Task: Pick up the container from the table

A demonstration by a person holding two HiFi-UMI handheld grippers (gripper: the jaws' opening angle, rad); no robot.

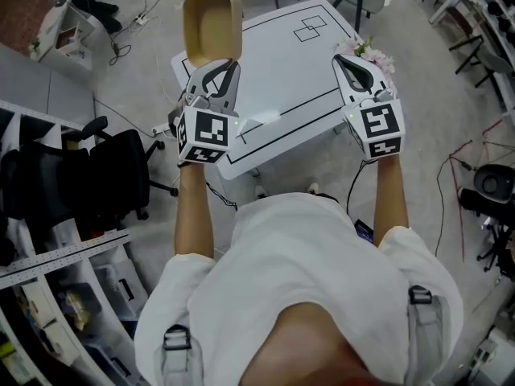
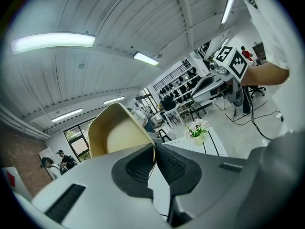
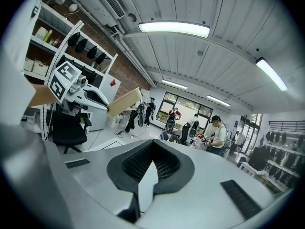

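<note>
A tan, open-topped container (image 1: 212, 24) is held up in the air over the far left corner of the white table (image 1: 282, 87). My left gripper (image 1: 222, 63) is shut on its near rim. In the left gripper view the container (image 2: 113, 133) rises behind the closed jaws of the left gripper (image 2: 155, 149), its thin wall pinched between the pads. My right gripper (image 1: 348, 57) hangs over the table's right edge, shut with nothing in it. The right gripper view shows the right gripper (image 3: 152, 161) with its jaws together and, to the left, the container (image 3: 125, 101).
A small pot of pink flowers (image 1: 372, 53) stands at the table's right edge. A black office chair (image 1: 113, 175) and shelving stand to the left. Cables run over the floor (image 1: 459, 167) at the right. People work at desks (image 3: 217, 135) in the background.
</note>
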